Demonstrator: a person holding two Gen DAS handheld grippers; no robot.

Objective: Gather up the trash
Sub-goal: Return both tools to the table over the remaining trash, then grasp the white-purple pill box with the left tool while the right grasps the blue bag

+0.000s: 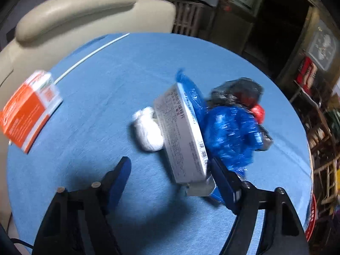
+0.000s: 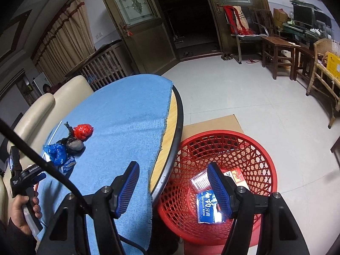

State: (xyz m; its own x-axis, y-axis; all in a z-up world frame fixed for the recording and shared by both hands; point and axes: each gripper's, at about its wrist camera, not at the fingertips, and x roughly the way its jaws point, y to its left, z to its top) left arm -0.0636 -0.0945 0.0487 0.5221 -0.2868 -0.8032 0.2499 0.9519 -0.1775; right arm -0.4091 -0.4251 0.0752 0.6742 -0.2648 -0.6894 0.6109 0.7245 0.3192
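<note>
On the blue tablecloth lie a white-and-blue medicine box, a crumpled white tissue, a blue plastic bag, a black bag, a red wrapper and an orange box. My left gripper is open, its right finger touching the medicine box's near end. My right gripper is open and empty above the table edge and the red basket, which holds a blue toothpaste box and other cartons. The trash pile also shows in the right wrist view.
A beige sofa stands behind the table. The basket sits on cardboard on the grey floor. A white stick lies on the cloth. Wooden chairs and a door are farther off.
</note>
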